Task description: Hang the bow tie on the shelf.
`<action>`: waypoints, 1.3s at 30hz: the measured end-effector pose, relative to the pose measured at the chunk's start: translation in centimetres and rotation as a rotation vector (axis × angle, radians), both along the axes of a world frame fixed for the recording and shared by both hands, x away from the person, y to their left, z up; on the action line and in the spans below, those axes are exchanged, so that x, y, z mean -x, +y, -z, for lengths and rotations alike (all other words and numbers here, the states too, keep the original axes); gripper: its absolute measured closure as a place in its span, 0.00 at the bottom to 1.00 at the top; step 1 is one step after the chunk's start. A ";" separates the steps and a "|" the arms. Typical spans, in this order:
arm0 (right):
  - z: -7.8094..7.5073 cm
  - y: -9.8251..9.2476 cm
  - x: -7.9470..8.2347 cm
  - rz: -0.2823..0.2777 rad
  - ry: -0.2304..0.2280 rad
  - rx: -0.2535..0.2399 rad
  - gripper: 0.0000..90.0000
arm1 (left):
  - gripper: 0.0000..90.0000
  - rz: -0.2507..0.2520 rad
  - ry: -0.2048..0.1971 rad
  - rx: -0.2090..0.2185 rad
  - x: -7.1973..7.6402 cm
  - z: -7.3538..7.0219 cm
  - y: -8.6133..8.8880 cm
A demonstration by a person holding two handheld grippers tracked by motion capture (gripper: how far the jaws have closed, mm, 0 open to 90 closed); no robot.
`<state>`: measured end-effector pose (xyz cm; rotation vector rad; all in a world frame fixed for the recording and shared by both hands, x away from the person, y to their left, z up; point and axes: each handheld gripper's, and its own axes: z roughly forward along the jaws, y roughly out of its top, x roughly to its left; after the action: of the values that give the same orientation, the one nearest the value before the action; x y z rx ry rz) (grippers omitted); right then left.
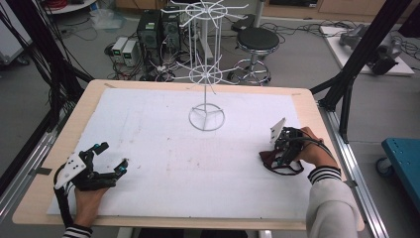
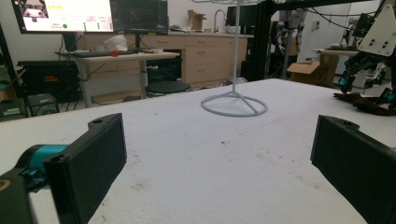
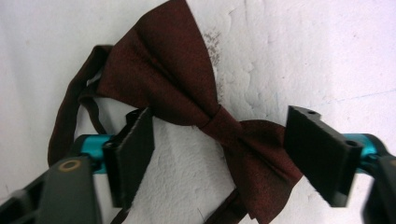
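A dark red bow tie [image 3: 163,70] with a thin neck strap lies flat on the white mat [image 1: 163,148] at the right side of the table. My right gripper [image 3: 219,115] points down over it, open, one jaw on each side of the knot and right wing. In the high view, the right gripper [image 1: 278,152] stands over the bow tie [image 1: 267,158], held by a hand in a striped cuff. At the left front, my left gripper [image 1: 113,155] rests open and holds nothing. In its own view, the left gripper [image 2: 219,158] has wide-apart jaws over bare mat.
A white wire rack stand [image 1: 206,117] with spoked arms rises from a ring base at the mat's back centre; the stand [image 2: 233,105] also appears in the left gripper view. The wooden table edge [image 1: 317,114] borders the mat. A stool [image 1: 256,42] and computers stand on the floor behind.
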<state>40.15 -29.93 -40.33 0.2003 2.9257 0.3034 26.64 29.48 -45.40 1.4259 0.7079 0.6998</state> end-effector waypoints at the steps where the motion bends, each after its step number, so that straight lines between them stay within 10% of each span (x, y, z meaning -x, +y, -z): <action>1: 0.0 0.0 0.0 -0.005 -0.002 0.002 0.32 | 0.04 0.000 -0.001 -0.001 0.0 0.0 0.0; 12: 0.0 0.9 0.1 -0.058 -0.054 0.090 0.81 | 0.04 0.000 -0.001 -0.001 0.0 0.0 0.0; 21: -0.3 0.9 0.1 -0.011 -0.046 0.057 0.85 | 0.04 0.000 -0.001 0.000 0.0 0.0 0.0; 39: -3.2 -0.4 0.1 0.136 -0.075 -0.268 0.85 | 0.04 0.001 -0.002 0.000 0.0 0.0 0.0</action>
<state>40.02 -30.29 -37.10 0.4152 2.7718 0.6652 26.63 29.48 -45.41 1.4254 0.7060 0.7007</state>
